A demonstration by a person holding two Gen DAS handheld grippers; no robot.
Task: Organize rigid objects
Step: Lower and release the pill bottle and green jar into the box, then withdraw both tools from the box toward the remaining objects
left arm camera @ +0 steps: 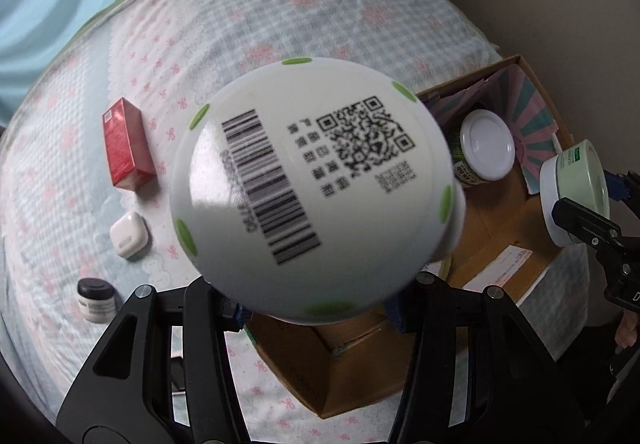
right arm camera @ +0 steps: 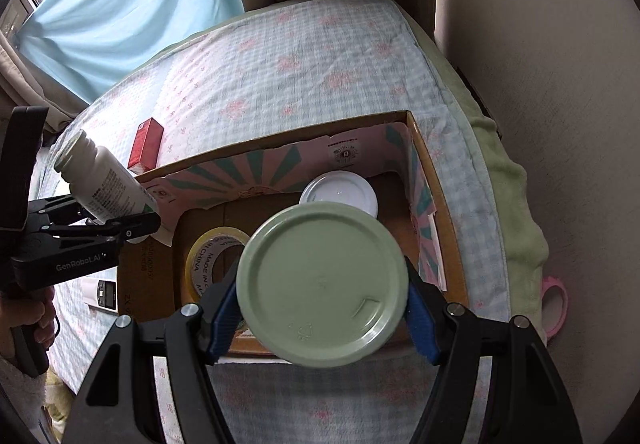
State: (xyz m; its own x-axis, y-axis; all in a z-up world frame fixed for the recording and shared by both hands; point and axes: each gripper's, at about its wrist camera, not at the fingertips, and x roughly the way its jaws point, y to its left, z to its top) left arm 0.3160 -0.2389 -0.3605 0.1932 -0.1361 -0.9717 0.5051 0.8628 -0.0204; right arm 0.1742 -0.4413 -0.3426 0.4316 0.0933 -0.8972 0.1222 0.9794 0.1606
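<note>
The left gripper (left arm camera: pixel 320 308) clamps a white bottle (left arm camera: pixel 312 188) with green dots, bottom end toward its camera so that a barcode and QR code fill the view; seen from the right wrist, the bottle (right arm camera: pixel 108 184) sticks up at a slant from the black fingers. The right gripper (right arm camera: pixel 324 308) grips a pale green round jar (right arm camera: pixel 322 286) between its blue pads (right arm camera: pixel 224 316), flat face toward the lens. Both point steeply down over an open cardboard box (right arm camera: pixel 436 180) that sits on a checked bedspread (right arm camera: pixel 300 56). Inside the box, just beyond the green jar, stands a white-lidded jar (right arm camera: pixel 340 194), and to the jar's left lies a roll of yellowish tape (right arm camera: pixel 208 256). Out on the bedspread, to the left of the white bottle, lie a red carton (left arm camera: pixel 126 144), a small white case (left arm camera: pixel 129 234) and a little black-capped pot (left arm camera: pixel 96 300), all well apart from the box.
</note>
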